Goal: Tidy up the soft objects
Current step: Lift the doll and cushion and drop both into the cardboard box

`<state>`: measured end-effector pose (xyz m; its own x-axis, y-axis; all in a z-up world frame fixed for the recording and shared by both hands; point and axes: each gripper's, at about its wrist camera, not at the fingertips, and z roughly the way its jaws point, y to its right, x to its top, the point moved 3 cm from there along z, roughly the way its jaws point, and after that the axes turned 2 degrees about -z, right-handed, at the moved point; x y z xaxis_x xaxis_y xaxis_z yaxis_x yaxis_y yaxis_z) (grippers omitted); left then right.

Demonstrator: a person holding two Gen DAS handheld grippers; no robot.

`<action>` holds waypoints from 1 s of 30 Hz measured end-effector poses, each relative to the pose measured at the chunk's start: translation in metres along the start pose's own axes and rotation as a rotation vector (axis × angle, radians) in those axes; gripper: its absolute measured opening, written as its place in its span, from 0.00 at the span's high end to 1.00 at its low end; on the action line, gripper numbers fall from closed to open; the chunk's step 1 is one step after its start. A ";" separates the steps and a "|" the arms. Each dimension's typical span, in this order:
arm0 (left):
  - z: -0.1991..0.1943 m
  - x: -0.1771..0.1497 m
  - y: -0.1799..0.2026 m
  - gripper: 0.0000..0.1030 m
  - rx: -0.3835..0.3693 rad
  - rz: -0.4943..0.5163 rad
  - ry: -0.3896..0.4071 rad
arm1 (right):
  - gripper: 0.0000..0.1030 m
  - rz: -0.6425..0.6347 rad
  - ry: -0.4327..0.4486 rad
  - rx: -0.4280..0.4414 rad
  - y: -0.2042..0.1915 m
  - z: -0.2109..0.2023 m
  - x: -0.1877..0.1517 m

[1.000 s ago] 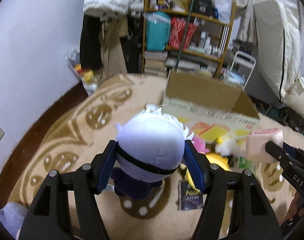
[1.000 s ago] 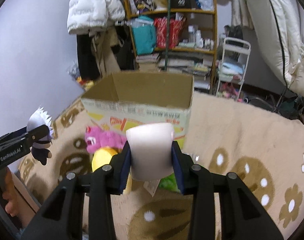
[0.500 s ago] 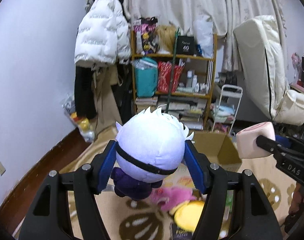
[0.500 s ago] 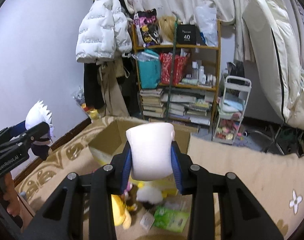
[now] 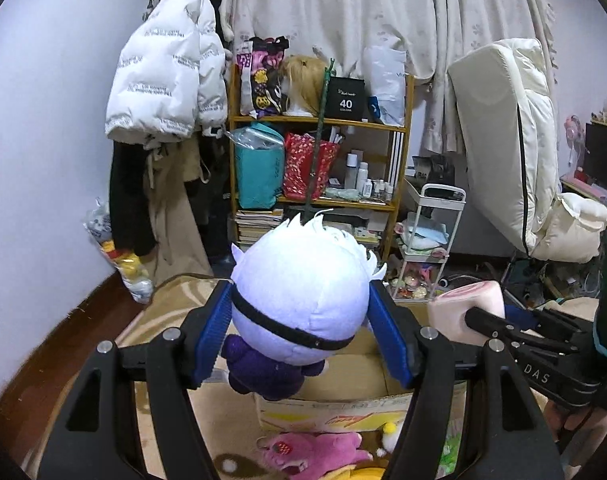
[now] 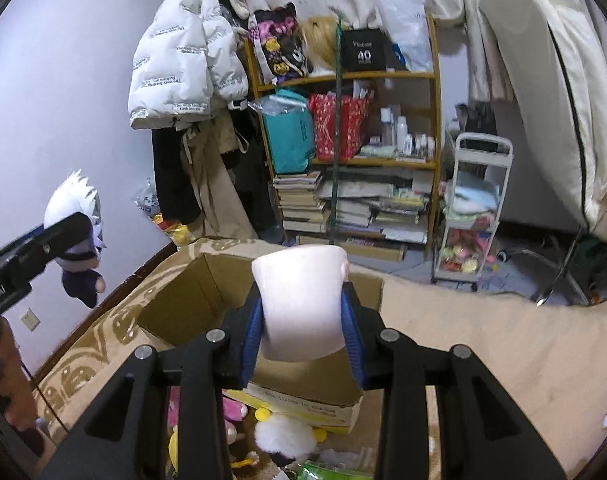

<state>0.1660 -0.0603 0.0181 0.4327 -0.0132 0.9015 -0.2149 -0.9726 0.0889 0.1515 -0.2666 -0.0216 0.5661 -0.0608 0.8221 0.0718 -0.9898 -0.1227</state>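
My left gripper is shut on a white-haired plush doll with a black blindfold and purple body, held in the air above the open cardboard box. My right gripper is shut on a pale pink soft cylinder, held over the box. The cylinder shows at the right of the left wrist view. The doll shows at the left of the right wrist view. A pink plush and a white fluffy plush lie on the carpet in front of the box.
A cluttered wooden shelf with bags, books and bottles stands behind the box. Coats hang at the left. A white trolley and a folded mattress stand at the right. The patterned beige carpet covers the floor.
Both grippers have risen and moved forward with their toys, from near the carpet to above the open box. The views now take in the shelf and curtain.
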 end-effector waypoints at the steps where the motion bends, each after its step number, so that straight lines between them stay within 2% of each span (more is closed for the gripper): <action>1: 0.005 -0.003 0.001 0.36 -0.006 -0.004 0.000 | 0.63 -0.001 -0.008 0.000 0.002 0.006 -0.004; 11: 0.055 -0.036 0.019 0.35 -0.022 0.081 -0.092 | 0.62 -0.011 -0.073 0.000 0.012 0.042 -0.030; 14: 0.062 -0.044 0.027 0.34 -0.009 0.129 -0.091 | 0.60 -0.026 -0.085 0.001 0.011 0.047 -0.036; 19: 0.064 -0.046 0.034 0.33 -0.006 0.149 -0.096 | 0.60 -0.044 -0.096 -0.002 0.009 0.050 -0.043; 25: 0.068 -0.048 0.032 0.24 0.005 0.135 -0.132 | 0.58 -0.027 -0.101 0.022 0.011 0.048 -0.043; 27: 0.067 -0.048 0.031 0.18 0.007 0.134 -0.138 | 0.56 -0.021 -0.101 0.029 0.012 0.045 -0.044; 30: 0.063 -0.048 0.029 0.13 0.021 0.133 -0.133 | 0.47 -0.015 -0.090 0.040 0.011 0.041 -0.043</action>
<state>0.1940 -0.1027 -0.0487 0.5143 -0.1712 0.8403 -0.2602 -0.9648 -0.0373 0.1616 -0.2695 -0.0810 0.6363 -0.0325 0.7708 0.1122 -0.9846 -0.1341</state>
